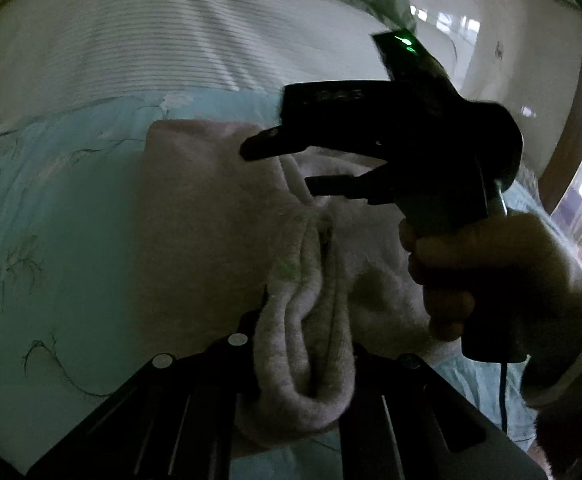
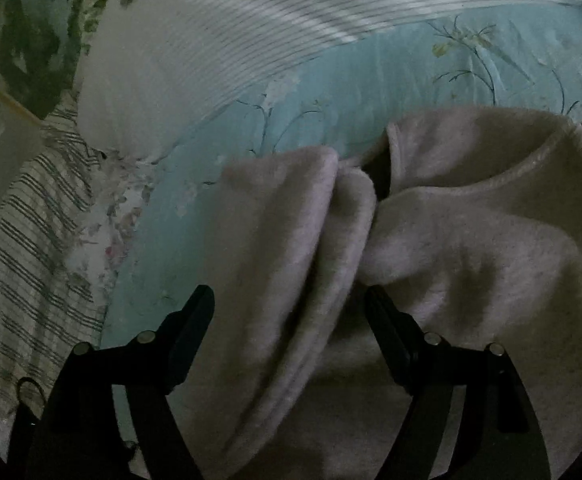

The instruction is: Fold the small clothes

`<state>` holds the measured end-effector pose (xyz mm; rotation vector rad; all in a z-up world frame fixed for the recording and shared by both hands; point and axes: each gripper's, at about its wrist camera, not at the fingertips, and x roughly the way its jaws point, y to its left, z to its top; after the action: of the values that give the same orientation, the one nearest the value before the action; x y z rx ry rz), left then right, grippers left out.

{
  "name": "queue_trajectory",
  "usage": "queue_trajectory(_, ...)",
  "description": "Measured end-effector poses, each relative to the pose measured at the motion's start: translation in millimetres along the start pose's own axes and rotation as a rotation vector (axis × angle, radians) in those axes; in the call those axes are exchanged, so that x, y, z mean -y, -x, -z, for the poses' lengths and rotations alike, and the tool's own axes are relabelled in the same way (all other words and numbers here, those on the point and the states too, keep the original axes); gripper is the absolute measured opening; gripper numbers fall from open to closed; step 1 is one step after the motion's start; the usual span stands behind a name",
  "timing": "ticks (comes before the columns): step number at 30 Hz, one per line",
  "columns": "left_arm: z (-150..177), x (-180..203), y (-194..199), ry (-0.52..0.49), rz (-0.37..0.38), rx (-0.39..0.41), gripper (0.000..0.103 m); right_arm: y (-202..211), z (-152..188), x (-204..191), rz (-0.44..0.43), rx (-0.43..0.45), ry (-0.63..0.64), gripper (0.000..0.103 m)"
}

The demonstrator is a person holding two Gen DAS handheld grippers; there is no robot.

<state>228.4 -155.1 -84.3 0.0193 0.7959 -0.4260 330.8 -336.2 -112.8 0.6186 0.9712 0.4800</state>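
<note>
The left gripper is clenched on a thick bunch of the grey garment, which lies on the teal bedsheet. The right gripper, at 2 o'clock from it, has its fingers spread around a fold. The bunch may slip and unfold. A striped blanket lies at 12 o'clock, not in the way.

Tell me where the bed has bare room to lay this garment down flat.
The teal floral sheet lies bare left of the grey garment, bordered behind by the striped cover. It is crowded on the right, where the right gripper hangs open over the cloth; the left gripper pinches a bunched fold.
</note>
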Motion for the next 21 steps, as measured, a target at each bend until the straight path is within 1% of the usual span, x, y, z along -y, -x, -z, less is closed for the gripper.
queue_trajectory(1,-0.7,-1.4,2.0,0.009,0.007,0.005,0.006,-4.7,-0.6,-1.7,-0.003,-0.018,0.003,0.078)
queue_trajectory(2,-2.4,-0.8,2.7,0.007,0.010,0.007,0.006,-9.5,-0.9,-3.9,-0.008,-0.033,0.009,0.072)
queue_trajectory(3,-3.8,0.2,2.4,-0.001,0.007,0.008,0.006,-14.8,-2.3,-9.0,-0.014,-0.042,0.027,0.052)
queue_trajectory(4,-2.2,3.9,4.0,-0.015,0.002,0.008,0.006,-17.9,-3.7,-14.7,-0.015,-0.047,0.050,0.039)
queue_trajectory(5,-2.6,5.9,3.1,-0.029,-0.007,0.008,0.006,-18.8,-5.6,-19.7,-0.010,-0.046,0.073,0.020)
queue_trajectory(6,-2.3,10.2,5.1,-0.044,-0.012,0.009,0.006,-15.5,-8.4,-25.1,-0.004,-0.035,0.096,0.019)
queue_trajectory(8,-1.5,20.9,12.4,-0.067,-0.015,0.018,0.006,3.8,-15.7,-34.5,-0.022,0.016,0.138,0.017)
queue_trajectory(10,-10.2,31.1,22.6,-0.091,-0.015,0.047,0.006,34.3,-21.7,-42.4,-0.030,0.090,0.185,0.016)
queue_trajectory(12,-24.1,42.4,32.3,-0.100,0.027,0.083,0.006,65.7,-26.7,-42.3,-0.015,0.151,0.223,0.016)
queue_trajectory(14,-36.9,58.2,35.6,-0.102,0.084,0.099,0.007,91.8,-28.1,-27.6,0.016,0.182,0.223,0.016)
queue_trajectory(15,-42.6,68.4,31.5,-0.103,0.112,0.092,0.007,96.9,-27.3,-17.6,0.029,0.182,0.214,0.016)
queue_trajectory(17,-49.5,87.5,12.1,-0.108,0.159,0.044,0.007,99.9,-22.8,9.9,0.076,0.165,0.174,0.016)
queue_trajectory(18,-48.1,98.0,-1.1,-0.114,0.169,0.021,0.007,97.4,-16.9,31.2,0.103,0.147,0.135,0.016)
queue_trajectory(21,-37.3,119.2,-38.0,-0.120,0.189,-0.058,0.007,90.3,-2.5,70.1,0.150,0.113,0.059,0.015)
